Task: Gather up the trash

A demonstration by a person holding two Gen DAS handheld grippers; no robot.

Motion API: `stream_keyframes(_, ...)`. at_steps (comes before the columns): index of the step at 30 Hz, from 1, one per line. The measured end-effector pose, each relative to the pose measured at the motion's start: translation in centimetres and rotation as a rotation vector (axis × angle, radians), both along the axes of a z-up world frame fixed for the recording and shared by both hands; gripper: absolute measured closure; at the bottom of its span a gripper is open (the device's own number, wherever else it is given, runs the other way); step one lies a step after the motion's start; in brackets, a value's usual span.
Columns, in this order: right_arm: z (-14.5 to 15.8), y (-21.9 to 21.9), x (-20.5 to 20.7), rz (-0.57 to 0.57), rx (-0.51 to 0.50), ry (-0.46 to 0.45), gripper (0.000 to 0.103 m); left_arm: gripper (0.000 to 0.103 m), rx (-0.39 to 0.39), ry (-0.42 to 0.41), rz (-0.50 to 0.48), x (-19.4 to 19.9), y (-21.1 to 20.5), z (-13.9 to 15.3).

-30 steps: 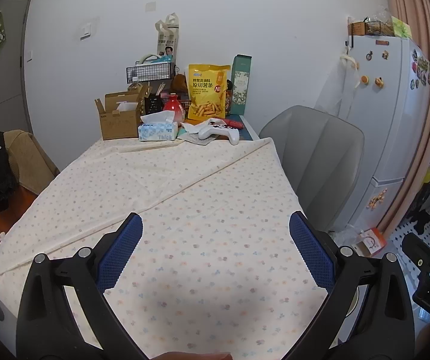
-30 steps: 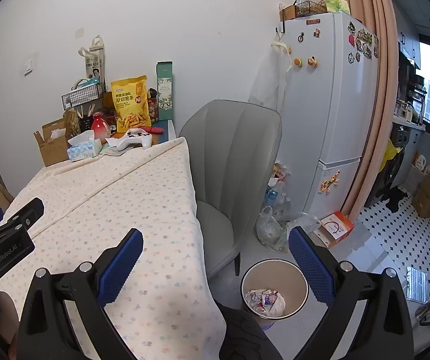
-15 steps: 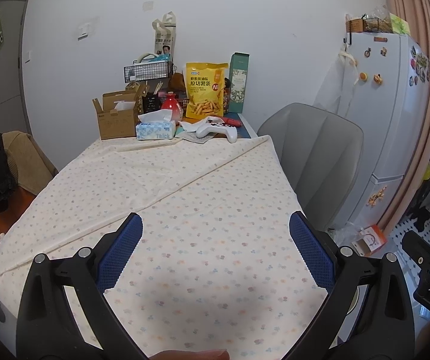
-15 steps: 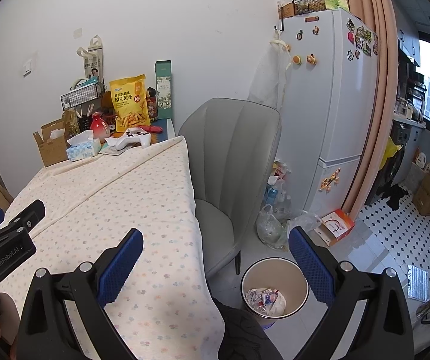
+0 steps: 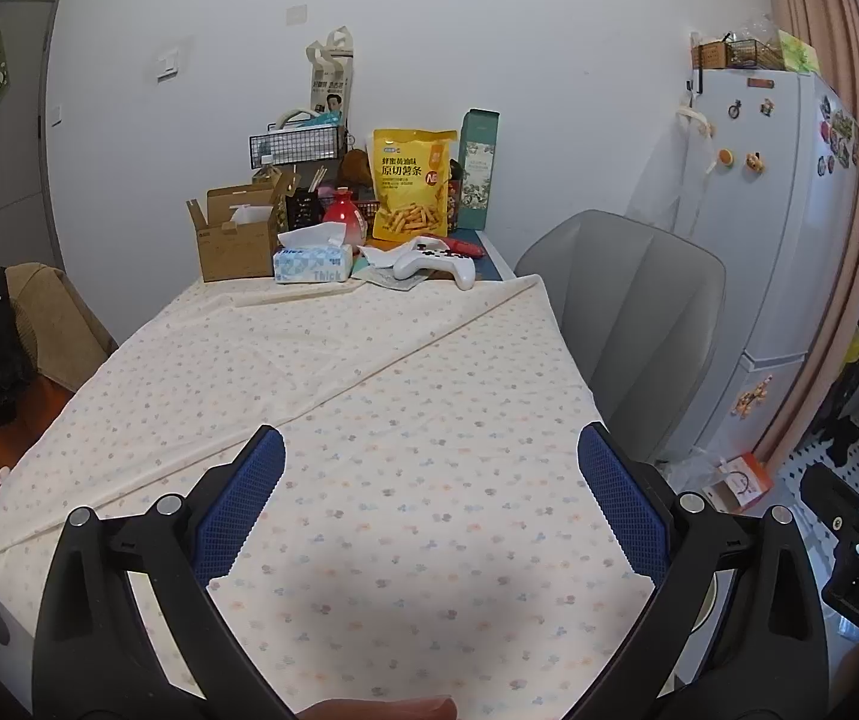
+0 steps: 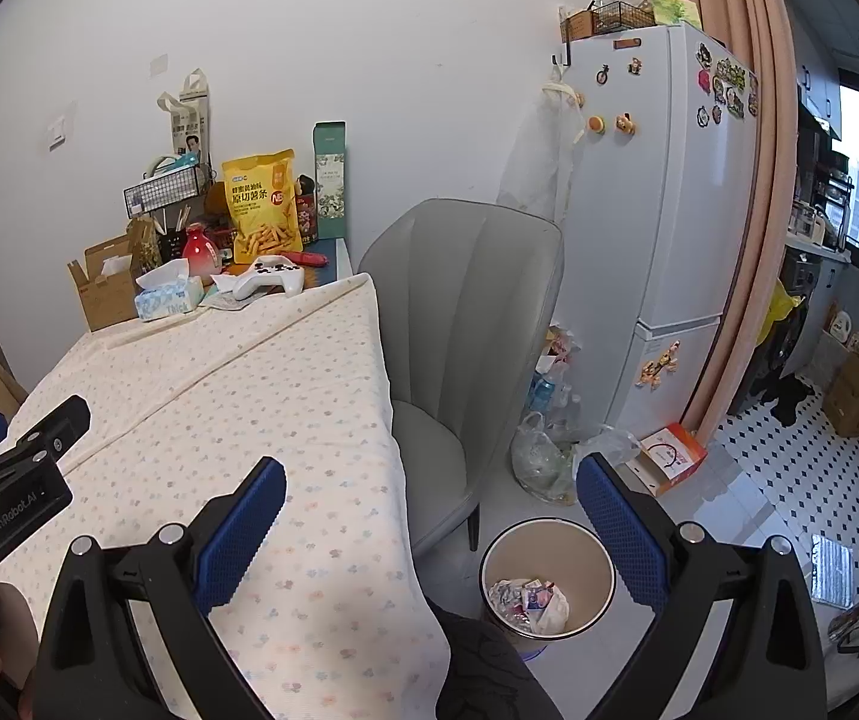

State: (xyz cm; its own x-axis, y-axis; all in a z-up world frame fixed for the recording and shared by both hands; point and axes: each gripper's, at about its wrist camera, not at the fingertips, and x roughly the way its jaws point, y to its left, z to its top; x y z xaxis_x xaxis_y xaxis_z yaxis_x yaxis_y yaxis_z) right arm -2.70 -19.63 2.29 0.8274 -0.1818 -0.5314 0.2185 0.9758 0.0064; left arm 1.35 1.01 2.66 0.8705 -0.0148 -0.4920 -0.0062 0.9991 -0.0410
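- The left tongs [image 5: 429,492] are hanging wide apart over the near part of the table [image 5: 369,396], gripping nothing; the spotted cloth is showing bare between the blue pads [image 5: 237,504].
- The right tongs [image 6: 429,516] are also standing wide and holding nothing, straddling the near right edge of the table and the floor beside it.
- The bin [image 6: 548,577] is sitting on the floor just right of the table, near the chair [image 6: 465,360], and is appearing between the right tongs' pads, closer to the right pad [image 6: 621,534].
- The trash [image 6: 528,603], crumpled wrappers and paper, is lying at the bottom of the bin, below the right tongs and apart from them.
- At the far end of the table a box [image 5: 237,240], tissues [image 5: 312,258], a controller [image 5: 435,261] and a yellow snack bag [image 5: 411,186] are crowding together, well apart from both tongs.
- A fridge [image 6: 663,228] is standing at the far right, behind the chair.
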Motion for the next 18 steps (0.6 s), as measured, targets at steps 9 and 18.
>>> stream_keyframes(9,-0.13,0.19,0.11,0.004,0.000,0.005,0.008,0.006,0.007,0.008,0.004,0.16,0.07,-0.34)
stream_keyframes(18,-0.26,0.20,0.16,0.001,0.001,0.004,0.008,0.006,0.009,0.007,-0.001,0.16,-0.13,-0.42)
